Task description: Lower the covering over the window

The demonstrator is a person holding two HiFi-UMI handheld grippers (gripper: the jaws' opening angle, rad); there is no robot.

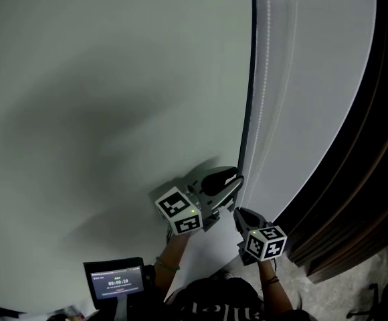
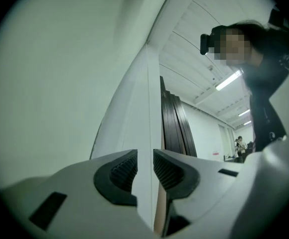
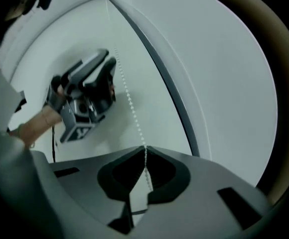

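Note:
A white roller blind [image 1: 314, 79] covers the window, with a thin bead chain [image 1: 266, 79] hanging along its left side. My right gripper [image 1: 238, 212] is low beside the blind. In the right gripper view its jaws [image 3: 144, 151] are shut on the bead chain [image 3: 129, 103], which runs up from between the tips. My left gripper [image 1: 237, 179] sits just above it, at the dark edge strip [image 1: 247, 112] between wall and blind. Its jaws [image 2: 145, 169] stand open, and only a white upright strip [image 2: 147, 108] shows through the gap. I see no chain between them.
A pale wall [image 1: 114, 79] fills the left. Dark ribbed panels [image 1: 374, 146] border the blind on the right. A small screen with a timer [image 1: 116, 283] sits at my lower left. A distant person [image 2: 240, 144] stands far across the room.

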